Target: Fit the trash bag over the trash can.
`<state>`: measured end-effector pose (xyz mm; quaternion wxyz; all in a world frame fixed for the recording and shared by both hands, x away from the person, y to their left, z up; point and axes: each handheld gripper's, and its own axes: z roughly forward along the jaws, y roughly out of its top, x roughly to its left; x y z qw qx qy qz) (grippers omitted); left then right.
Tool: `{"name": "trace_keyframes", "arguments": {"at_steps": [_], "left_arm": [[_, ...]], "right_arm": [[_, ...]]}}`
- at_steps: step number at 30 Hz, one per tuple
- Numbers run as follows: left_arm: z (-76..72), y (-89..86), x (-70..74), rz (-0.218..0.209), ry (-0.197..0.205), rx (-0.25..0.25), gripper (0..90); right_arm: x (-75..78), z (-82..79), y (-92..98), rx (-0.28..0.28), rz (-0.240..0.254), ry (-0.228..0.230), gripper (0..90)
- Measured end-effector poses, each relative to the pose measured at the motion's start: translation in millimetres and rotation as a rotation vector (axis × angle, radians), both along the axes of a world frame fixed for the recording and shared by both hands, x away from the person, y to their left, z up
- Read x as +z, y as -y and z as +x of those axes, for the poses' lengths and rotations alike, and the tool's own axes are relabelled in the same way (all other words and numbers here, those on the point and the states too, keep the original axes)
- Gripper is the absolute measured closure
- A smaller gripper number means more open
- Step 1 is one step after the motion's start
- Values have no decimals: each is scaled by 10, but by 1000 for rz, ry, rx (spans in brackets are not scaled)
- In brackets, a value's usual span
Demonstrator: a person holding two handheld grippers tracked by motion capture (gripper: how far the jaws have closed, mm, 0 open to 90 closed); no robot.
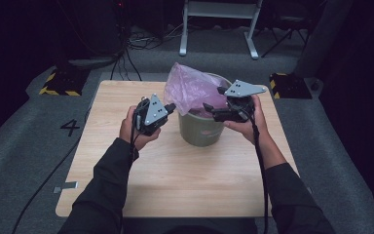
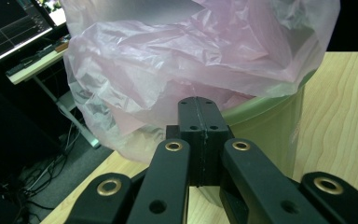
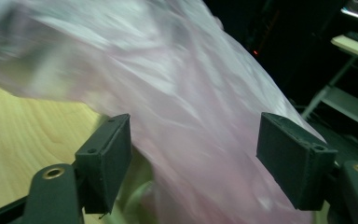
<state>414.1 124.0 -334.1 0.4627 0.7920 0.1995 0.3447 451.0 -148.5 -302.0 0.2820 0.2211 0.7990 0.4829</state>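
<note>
On the left side of the wooden table (image 1: 102, 185), the person's left hand (image 1: 129, 130) holds the left gripper (image 1: 171, 108) level, its tip pointing at the green bucket (image 1: 199, 131) and stopping just beside the rim. Its jaws are pressed flat together, pad against pad, with nothing between them; in the left gripper view the closed tips (image 2: 199, 122) sit right in front of the crumpled plastic, though I cannot tell whether they touch it.

In the middle stands the bucket, upright, a little past the centre of the table towards the far edge. A pink plastic bag (image 1: 190, 90) is stuffed into it, billowing up and leaning over the rim on the left and far side. The left gripper view shows the bag (image 2: 177, 60) as thin, see-through and creased, spilling over the pale green rim (image 2: 261, 114).

To the right, the right hand (image 1: 246, 124) holds the right gripper (image 1: 213, 102) over the bucket's near right rim, aimed leftward into the bag. Its jaws stand wide apart, and the right gripper view shows the pink film (image 3: 191, 121), blurred, passing between the two pads without being pinched.
</note>
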Motion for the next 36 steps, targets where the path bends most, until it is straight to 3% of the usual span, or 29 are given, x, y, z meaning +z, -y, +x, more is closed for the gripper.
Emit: {"name": "trace_keyframes", "arguments": {"at_steps": [6,10,11,12,15,21,22,26,36], "left_arm": [[6,79,-11,7,-3,-15,900],[-4,100,-13,11,2,-26,900],[-4,100,-13,11,2,-26,900],[-13,93,-10,14,7,-29,900],[-23,75,-15,19,7,-27,900],[-55,2,-44,4,8,-29,900],[-67,-37,-58,-2,10,-35,900],[-111,-85,-81,-13,16,-52,900],[-295,-129,-123,37,61,-71,900]], "right_arm": [[24,-31,-141,46,-4,15,296],[8,-20,-237,66,-54,10,574],[8,-20,-237,66,-54,10,574],[-19,-19,-257,50,-80,13,691],[-50,-23,-239,57,-71,7,823],[-85,-56,-108,38,-47,-5,861],[-89,-78,-10,19,-16,-19,862],[-103,-136,141,-7,10,-22,873],[-190,-221,387,-30,27,-41,881]]}}
